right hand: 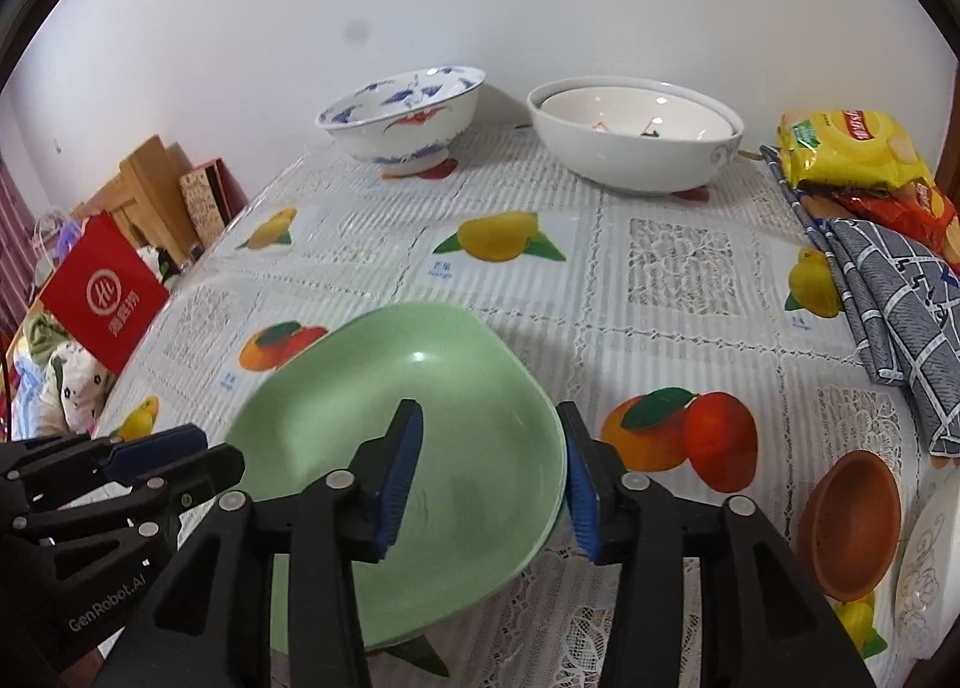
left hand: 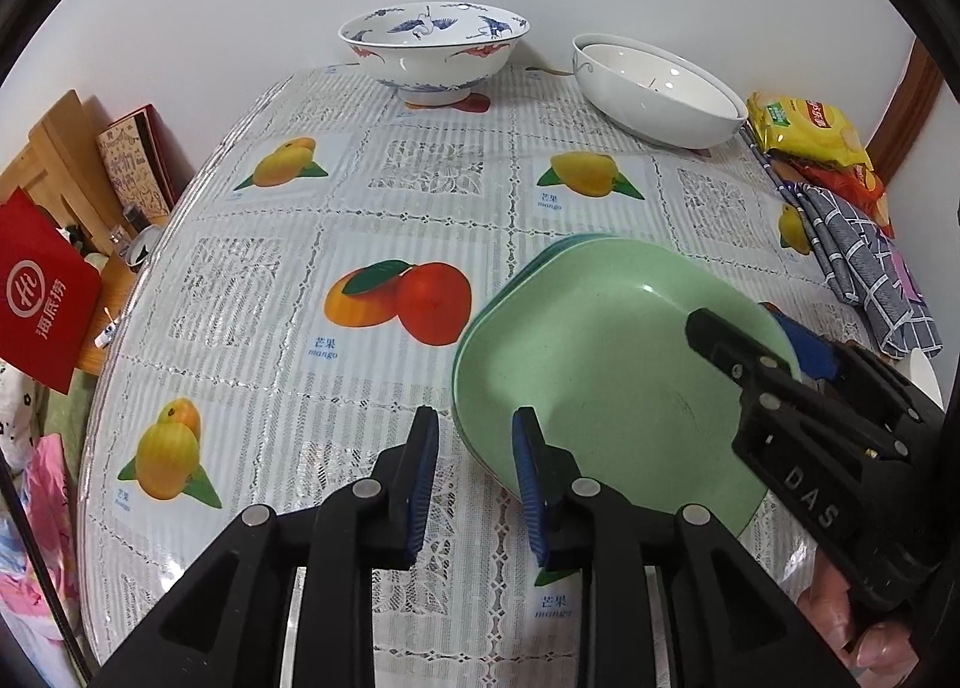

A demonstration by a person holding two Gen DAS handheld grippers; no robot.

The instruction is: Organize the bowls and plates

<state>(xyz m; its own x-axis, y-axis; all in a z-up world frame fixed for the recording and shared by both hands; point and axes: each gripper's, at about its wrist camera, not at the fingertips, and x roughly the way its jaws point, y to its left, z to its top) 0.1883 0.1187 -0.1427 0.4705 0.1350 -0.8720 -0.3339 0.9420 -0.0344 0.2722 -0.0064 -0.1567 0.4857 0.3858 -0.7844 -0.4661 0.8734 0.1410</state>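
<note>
A stack of pale green plates lies on the fruit-print tablecloth. My left gripper stands open astride the stack's left rim, and neither pad presses on it. At the opposite rim my right gripper is open too, one finger over the plate and one outside. Each gripper shows in the other's view: the right gripper, the left gripper. A blue-and-white crane bowl and two nested white bowls stand at the back.
A brown bowl and a white patterned plate sit at the near right. Yellow snack bags and a checked cloth lie along the right edge. A red bag stands beyond the table's left edge.
</note>
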